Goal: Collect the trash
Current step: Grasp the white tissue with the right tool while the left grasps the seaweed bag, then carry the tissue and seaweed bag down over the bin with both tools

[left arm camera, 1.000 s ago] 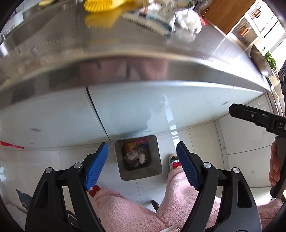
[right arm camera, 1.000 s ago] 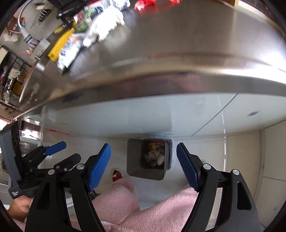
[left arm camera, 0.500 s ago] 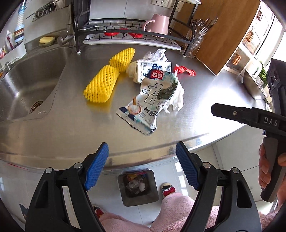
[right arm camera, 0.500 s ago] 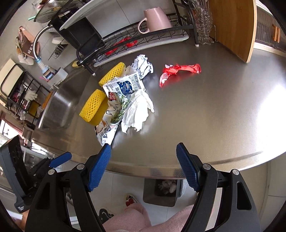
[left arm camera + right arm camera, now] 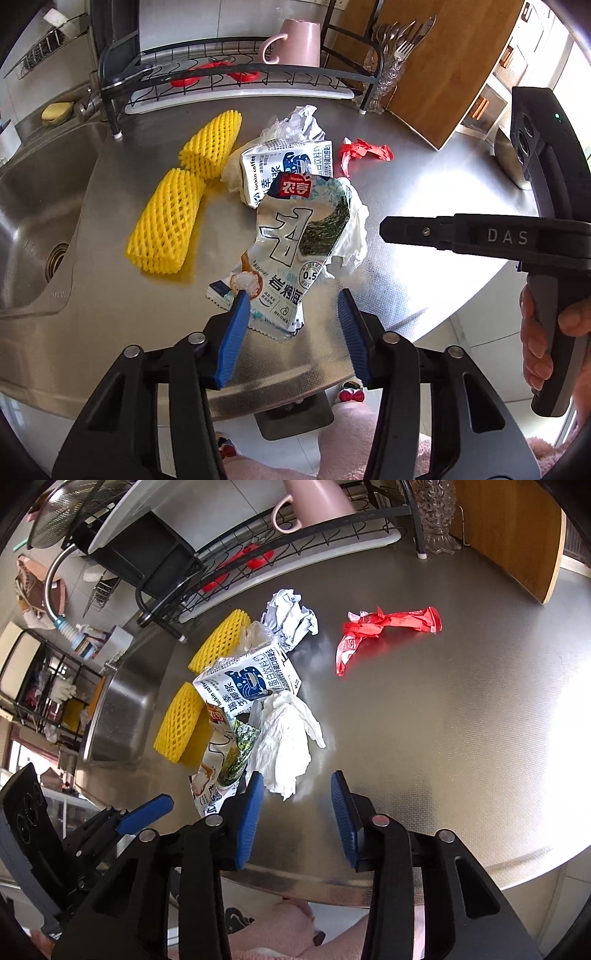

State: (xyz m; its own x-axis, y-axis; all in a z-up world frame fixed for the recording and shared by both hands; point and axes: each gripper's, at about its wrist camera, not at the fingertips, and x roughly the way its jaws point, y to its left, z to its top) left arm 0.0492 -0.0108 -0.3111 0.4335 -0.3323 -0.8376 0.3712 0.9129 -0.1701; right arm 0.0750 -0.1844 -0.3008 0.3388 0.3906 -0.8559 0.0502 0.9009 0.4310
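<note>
On your tabletop (image 5: 424, 192), counted around the milk carton (image 5: 291, 166): two yellow foam nets (image 5: 166, 218) left, one snack bag (image 5: 291, 243) in front, one white tissue (image 5: 284, 738), one crumpled paper (image 5: 291, 616) behind, one red wrapper (image 5: 384, 627) right. Your left tool (image 5: 291, 325) and right tool (image 5: 295, 808) have just been closing, part-open, gripping nothing.

Bare steel counter (image 5: 461, 720) right of red wrapper (image 5: 384, 627); dish rack (image 5: 295, 550) behind.

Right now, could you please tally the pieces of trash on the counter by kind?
Yellow foam nets: 2
Cartons: 1
Snack bags: 1
Red wrappers: 1
White tissues: 1
Crumpled papers: 1
Total: 7
</note>
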